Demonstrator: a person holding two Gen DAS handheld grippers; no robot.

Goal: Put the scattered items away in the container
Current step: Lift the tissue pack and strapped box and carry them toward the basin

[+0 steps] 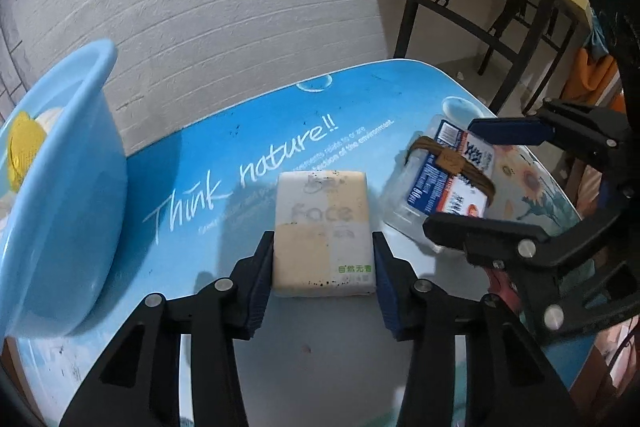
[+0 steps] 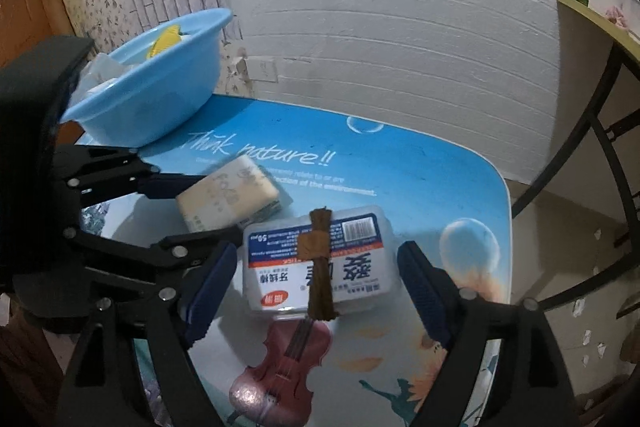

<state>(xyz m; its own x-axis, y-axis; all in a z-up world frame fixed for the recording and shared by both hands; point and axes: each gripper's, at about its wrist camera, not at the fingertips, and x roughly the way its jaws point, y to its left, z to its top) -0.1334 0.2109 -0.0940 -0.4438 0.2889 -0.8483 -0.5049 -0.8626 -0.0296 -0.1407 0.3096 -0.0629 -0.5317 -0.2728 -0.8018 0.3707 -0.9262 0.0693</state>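
Left wrist view: left gripper (image 1: 322, 275) clamps the tissue pack (image 1: 323, 233) on the table (image 1: 224, 163) — we lift straight up, then carry left to the blue basin (image 1: 60, 207).

Right wrist view: right gripper (image 2: 316, 283) stands spread around the floss box (image 2: 320, 259), pads apart — we centre before closing.

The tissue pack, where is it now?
The tissue pack lies on the blue table, clamped in the left gripper, between basin and floss box.
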